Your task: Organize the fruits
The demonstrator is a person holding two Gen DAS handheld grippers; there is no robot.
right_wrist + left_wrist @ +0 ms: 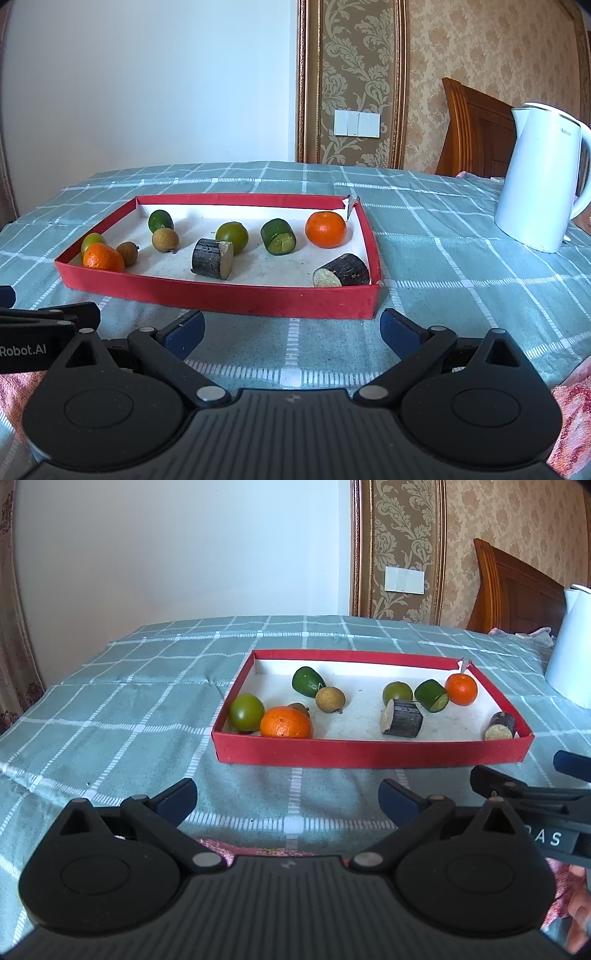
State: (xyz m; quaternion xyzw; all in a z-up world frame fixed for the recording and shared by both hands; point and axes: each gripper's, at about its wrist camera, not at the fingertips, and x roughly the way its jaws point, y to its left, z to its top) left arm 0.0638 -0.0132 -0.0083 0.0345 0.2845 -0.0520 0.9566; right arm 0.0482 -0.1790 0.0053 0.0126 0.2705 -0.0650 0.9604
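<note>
Two oranges (325, 229), two dark cane pieces (212, 259), two longans (165, 239) inside red tray (221, 297); left gripper (288, 797), right gripper (291, 328) before tray, both wide, empty.

A checked-cloth table (424, 229) bears a red tray (221, 295) and white kettle (535, 184).

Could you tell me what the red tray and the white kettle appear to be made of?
The red tray looks like cardboard: thin folded walls, matte red outside, white paper lining, and a torn far corner. The white kettle seems smooth, glossy plastic or coated metal, given its even sheen; the pictures leave that open.
</note>
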